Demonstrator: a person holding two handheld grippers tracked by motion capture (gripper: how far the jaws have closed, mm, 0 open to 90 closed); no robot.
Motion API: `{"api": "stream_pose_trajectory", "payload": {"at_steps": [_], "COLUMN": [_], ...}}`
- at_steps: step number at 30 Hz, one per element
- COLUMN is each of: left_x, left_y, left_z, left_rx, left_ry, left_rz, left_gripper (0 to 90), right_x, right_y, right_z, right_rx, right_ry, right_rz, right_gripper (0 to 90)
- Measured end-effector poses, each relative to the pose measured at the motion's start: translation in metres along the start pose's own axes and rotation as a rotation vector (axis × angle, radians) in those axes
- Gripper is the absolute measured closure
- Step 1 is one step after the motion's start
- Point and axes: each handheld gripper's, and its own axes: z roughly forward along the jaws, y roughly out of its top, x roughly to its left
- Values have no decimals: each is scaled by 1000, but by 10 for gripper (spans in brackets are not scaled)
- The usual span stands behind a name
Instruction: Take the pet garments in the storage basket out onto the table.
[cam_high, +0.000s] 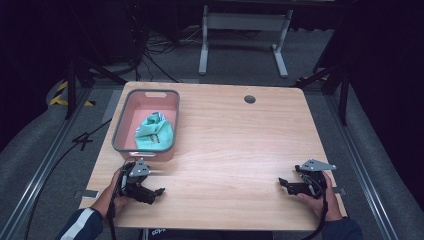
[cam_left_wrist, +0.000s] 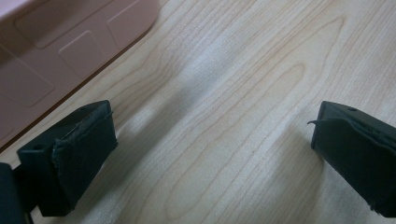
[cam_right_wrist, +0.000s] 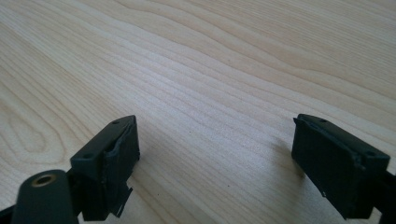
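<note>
A pink bin with a grey rim (cam_high: 120, 120) stands at the table's left side, and a crumpled teal cloth (cam_high: 155, 131) lies inside it. My left gripper (cam_high: 159, 192) rests low over the wood just in front of the bin, held in a hand, its jaws wide apart with bare table between them. The left gripper view has that gripper (cam_left_wrist: 212, 154) over wood grain, with the bin's pink wall (cam_left_wrist: 56, 51) at upper left. My right gripper (cam_high: 283, 183) sits near the table's front right, also open. In the right gripper view its jaws (cam_right_wrist: 215, 158) frame bare wood.
The wooden table (cam_high: 235, 145) has a round cable hole (cam_high: 250, 99) near its far edge. Beyond the table stand a white desk frame (cam_high: 245, 30) and loose cables on grey carpet. Dark stands flank both sides.
</note>
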Motion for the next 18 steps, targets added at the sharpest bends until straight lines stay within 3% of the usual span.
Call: {"api": "stream_pose_trajectory", "payload": {"at_steps": [10,15,18], "left_x": [3,7,8], "left_y": [-4,-4,-5], "left_z": [-3,-9,-16], "left_rx": [0,41,49], "left_ry": [-26,-30,-42], "left_rz": [26,39,51], "left_gripper": [3,12,115], "right_x": [0,0,0], "right_y": [0,0,0], "right_z": [0,0,0], "right_rx": [1,0,0], "right_ry": [1,0,1], "right_rz": [-1,-1,0], "right_gripper": [155,155,155]}}
